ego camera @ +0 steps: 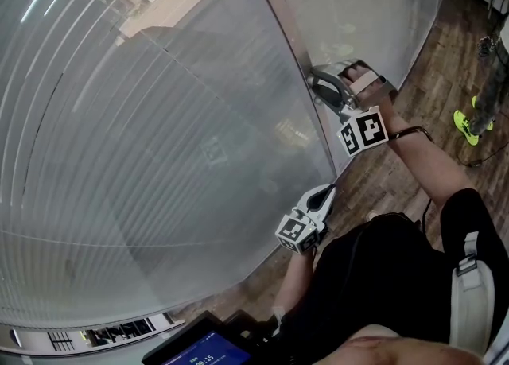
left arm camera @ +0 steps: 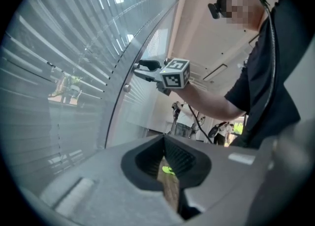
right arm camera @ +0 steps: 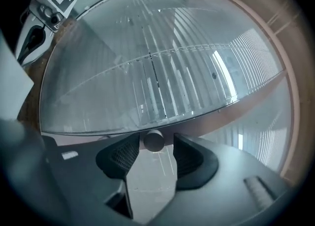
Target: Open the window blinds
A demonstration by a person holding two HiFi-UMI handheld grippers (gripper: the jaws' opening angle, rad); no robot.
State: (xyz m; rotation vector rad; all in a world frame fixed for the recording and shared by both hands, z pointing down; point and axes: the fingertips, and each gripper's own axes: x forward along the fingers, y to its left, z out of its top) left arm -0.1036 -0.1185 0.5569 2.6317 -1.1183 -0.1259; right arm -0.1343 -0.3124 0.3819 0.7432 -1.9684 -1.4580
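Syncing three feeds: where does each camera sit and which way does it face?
Head view: on the head, steeply down at the blinds; shows forearms, torso, left gripper, right gripper.
Left gripper view: on that gripper, along its jaws past the blinds to the right gripper, arm and torso.
Right gripper view: on that gripper, facing the blinds, knob between its open jaws; left gripper top left.
Shared: all three show the blinds; each gripper view shows the other gripper.
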